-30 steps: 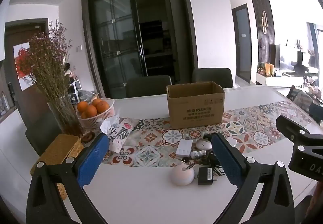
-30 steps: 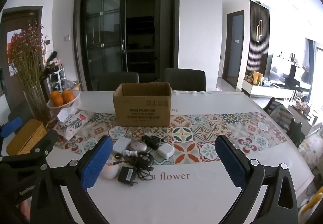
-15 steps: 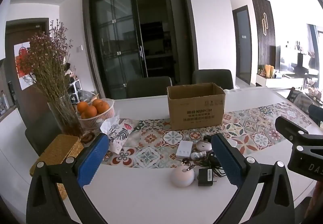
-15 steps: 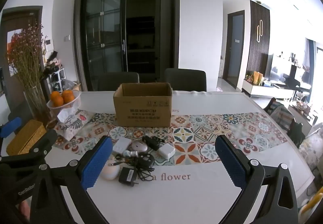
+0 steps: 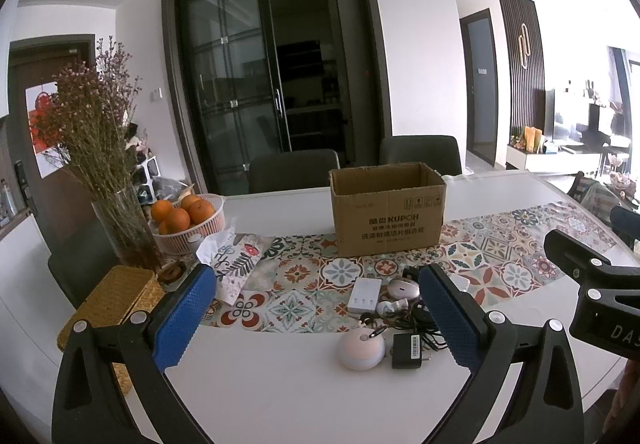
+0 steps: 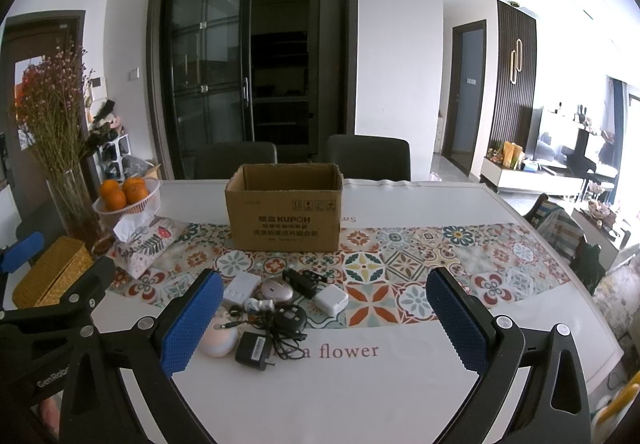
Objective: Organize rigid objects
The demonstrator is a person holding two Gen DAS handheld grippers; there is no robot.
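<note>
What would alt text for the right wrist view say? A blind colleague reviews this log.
The open right gripper hovers above a white table with a small pile of chargers and cables on it. Behind the pile, an open cardboard box stands on a patterned runner.

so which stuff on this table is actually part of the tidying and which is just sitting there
For the job: open brown cardboard box; black power adapter; white square charger; round pale pink gadget.
Lying about: white basket of oranges; yellow woven box; floral tissue pouch.
</note>
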